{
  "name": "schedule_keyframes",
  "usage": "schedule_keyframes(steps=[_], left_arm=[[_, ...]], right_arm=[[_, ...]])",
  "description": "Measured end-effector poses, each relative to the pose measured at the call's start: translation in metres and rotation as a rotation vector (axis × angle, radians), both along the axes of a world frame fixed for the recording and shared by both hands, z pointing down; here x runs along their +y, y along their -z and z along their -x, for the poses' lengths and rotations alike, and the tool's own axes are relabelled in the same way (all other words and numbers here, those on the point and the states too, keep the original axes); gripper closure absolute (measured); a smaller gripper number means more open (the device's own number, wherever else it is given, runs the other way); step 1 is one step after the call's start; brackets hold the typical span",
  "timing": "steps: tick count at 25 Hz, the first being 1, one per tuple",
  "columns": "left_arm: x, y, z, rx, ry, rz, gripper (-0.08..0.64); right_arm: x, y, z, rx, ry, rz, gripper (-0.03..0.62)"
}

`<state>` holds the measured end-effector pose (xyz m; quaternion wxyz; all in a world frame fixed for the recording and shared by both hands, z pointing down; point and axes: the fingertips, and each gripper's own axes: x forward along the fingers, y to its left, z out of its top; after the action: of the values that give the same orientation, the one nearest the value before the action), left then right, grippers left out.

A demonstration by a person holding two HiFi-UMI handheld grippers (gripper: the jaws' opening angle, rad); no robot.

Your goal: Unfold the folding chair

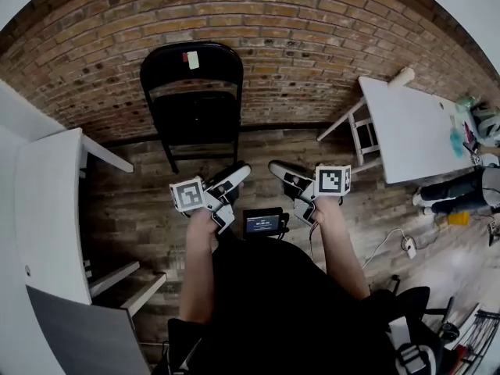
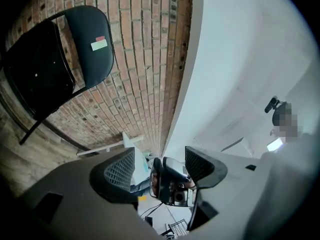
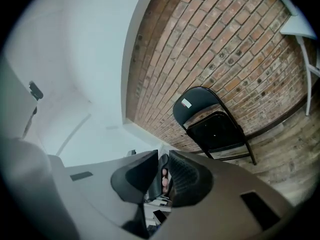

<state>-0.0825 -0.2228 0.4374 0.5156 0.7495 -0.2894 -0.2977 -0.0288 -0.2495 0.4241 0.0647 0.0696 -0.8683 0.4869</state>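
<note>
Black is the colour of the one folding chair (image 1: 191, 104) here. It is folded flat, with its seat tipped up against the frame under the rounded back. It stands on its thin legs on the wood floor (image 1: 133, 225) and leans on the brick wall (image 1: 258, 22). One small red and pale sticker (image 1: 191, 58) sits near the top of the back. The chair is straight ahead of the person and well apart from both grippers. Nothing touches it.

There are two grippers, one in each hand, held side by side low in the head view. Each has one cube with square black and white marks. The left gripper (image 1: 233, 187) has its jaws spread wide. Nothing is between them; only the other gripper shows far off through the gap. The right gripper (image 1: 278, 169) has its jaws pressed almost together and it holds nothing.

There are two white benches. One bench (image 1: 47, 209) is at the left edge, near the wall. The other bench (image 1: 414, 131) is at the right, with a few small things on its far end. The chair stands between them, against the wall.

One small screen (image 1: 262, 222) hangs at the person's chest. One other person's legs (image 1: 457, 190) show by the right bench.
</note>
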Motion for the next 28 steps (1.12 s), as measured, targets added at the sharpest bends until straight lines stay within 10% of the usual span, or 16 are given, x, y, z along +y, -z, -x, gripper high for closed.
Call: schedule_keyframes(steps=[16,28], left_arm=[[-0.057,-0.014,0.043,0.037,-0.021,-0.011,0.222],[-0.174,-0.036,0.071,-0.019,0.141,0.106,0.222]], right_arm=[[-0.064,-0.01,0.043,0.01,-0.024,0.024,0.541],[-0.191,-0.016,0.077,-0.04,0.126,0.042,0.541]])
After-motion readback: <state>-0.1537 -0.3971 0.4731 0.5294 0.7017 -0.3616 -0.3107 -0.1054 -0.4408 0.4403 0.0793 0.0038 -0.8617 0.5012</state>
